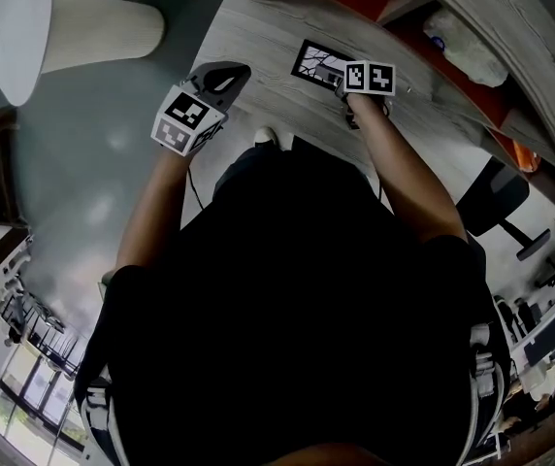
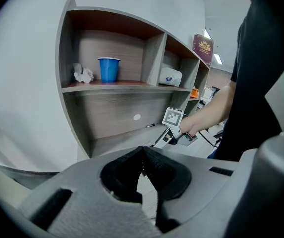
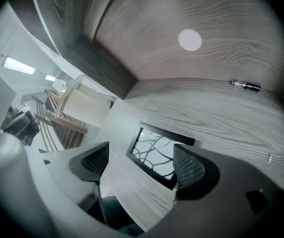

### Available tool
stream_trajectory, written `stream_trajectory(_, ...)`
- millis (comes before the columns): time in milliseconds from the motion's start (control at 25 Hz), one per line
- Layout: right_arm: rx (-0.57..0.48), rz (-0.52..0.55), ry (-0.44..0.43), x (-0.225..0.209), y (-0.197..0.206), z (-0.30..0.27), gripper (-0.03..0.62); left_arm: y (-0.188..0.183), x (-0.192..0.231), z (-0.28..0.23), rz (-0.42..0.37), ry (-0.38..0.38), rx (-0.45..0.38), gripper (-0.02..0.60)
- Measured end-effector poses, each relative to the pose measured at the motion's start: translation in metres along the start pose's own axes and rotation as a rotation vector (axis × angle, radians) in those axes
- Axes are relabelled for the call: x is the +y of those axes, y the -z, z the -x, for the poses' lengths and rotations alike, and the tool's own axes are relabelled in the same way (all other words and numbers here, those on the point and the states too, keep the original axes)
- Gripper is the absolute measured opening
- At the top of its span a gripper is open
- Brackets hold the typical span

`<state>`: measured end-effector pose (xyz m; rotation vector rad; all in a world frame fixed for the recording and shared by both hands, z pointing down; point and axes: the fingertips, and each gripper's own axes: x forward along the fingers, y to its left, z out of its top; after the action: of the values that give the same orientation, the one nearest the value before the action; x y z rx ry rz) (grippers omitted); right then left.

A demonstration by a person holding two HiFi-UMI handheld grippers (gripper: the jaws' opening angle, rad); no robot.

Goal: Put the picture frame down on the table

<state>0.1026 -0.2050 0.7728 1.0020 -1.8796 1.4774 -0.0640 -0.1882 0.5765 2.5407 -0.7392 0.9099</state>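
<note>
The black picture frame point(image 1: 316, 62) with a line drawing lies flat on the pale wooden table point(image 1: 258, 37). In the right gripper view the frame point(image 3: 157, 151) rests on the wood between my right gripper's point(image 3: 139, 158) spread jaws, and the right finger point(image 3: 189, 166) covers its near corner. The right gripper point(image 1: 343, 83) is open, just beside the frame. My left gripper point(image 1: 225, 76) hovers at the table's left edge, apart from the frame. Its pads point(image 2: 154, 168) meet with nothing between them, so the left gripper point(image 2: 144, 165) is shut.
A wooden shelf unit point(image 2: 122, 86) behind the table holds a blue cup point(image 2: 108, 69), crumpled white paper point(image 2: 84, 75) and a white item point(image 2: 171, 76). A pen point(image 3: 245, 86) lies on the table near the back. An office chair point(image 1: 496, 200) stands at the right.
</note>
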Motion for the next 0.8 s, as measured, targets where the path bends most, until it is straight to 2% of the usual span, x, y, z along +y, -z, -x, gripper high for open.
stream_trajectory(320,-0.032,0.071,-0.023,0.024,-0.013,0.021,0.388,-0.015,0.005,0.001,-0.023,0.0,-0.043,0.017)
stream_trajectory(560,-0.066,0.174,0.023,0.036,-0.02,0.038,0.382,-0.023,0.004,0.003,-0.047,0.021,-0.056,0.017)
stream_trajectory(800,-0.156,0.221,0.067,0.045,-0.026,0.064,0.309,-0.025,0.01,0.011,-0.071,0.027,-0.067,0.017)
